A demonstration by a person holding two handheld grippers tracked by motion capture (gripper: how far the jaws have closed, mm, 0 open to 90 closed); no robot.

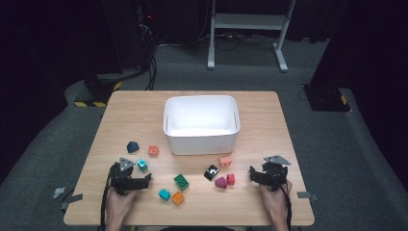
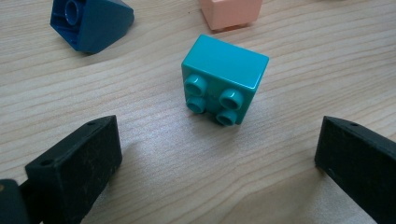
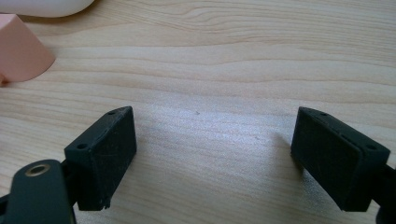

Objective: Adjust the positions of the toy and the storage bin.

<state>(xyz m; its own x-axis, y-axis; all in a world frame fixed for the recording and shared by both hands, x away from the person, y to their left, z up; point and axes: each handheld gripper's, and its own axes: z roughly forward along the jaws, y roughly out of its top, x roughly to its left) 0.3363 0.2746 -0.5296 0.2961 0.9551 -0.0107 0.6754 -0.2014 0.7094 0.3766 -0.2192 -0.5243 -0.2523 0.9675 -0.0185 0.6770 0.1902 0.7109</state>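
The teal block sits at twelve o'clock, just ahead of the left hand-held gripper, whose jaws are wide apart.

You sat at a light wooden table on a grey carpet floor. Beyond the table's far edge stood a white metal stand with two legs on flat feet. Black cables ran across the carpet at the far left. Dark curtains hung on both sides, leaving the room dim. Yellow-and-black tape marked a black base near the table's far left corner.
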